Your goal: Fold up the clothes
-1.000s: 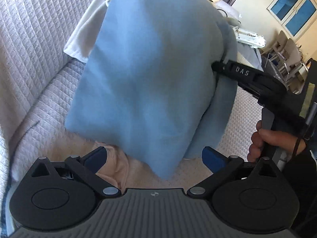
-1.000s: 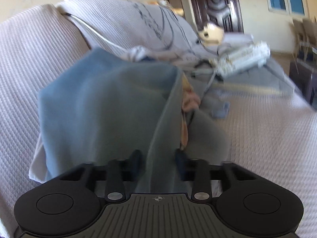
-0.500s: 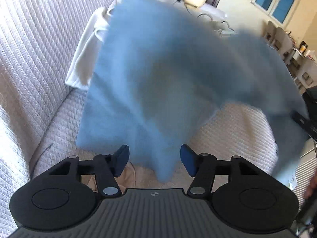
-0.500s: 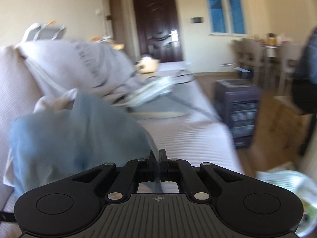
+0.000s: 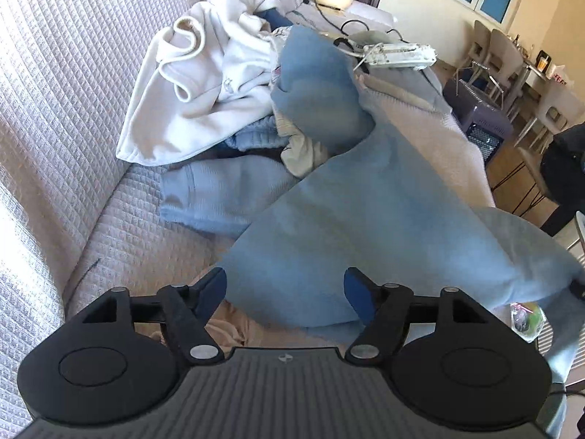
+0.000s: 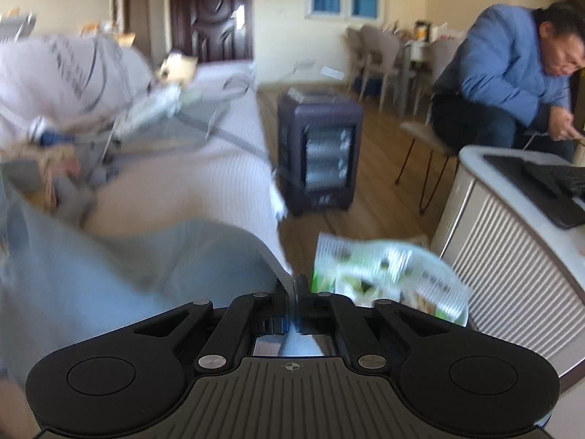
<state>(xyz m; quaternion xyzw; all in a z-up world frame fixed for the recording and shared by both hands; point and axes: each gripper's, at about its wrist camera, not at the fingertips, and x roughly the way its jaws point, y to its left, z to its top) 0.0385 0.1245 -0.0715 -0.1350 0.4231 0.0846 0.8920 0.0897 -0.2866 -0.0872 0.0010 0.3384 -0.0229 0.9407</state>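
Left gripper (image 5: 285, 289): jaws spread wide, holding nothing; the blue garment (image 5: 351, 219) lies just beyond and between them, spread over the sofa seat (image 5: 120, 241). Right gripper (image 6: 291, 285): jaws pressed together on an edge of the blue garment (image 6: 120, 278), which trails away to the gripper's left across the sofa. Beyond the garment, against the sofa back: a light blue ribbed garment (image 5: 219, 194), then a white hoodie (image 5: 197, 87). Farther off, a purple heater (image 6: 317, 153) on the floor.

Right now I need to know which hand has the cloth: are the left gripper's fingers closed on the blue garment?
No, the left gripper has its fingers spread wide around the blue garment.
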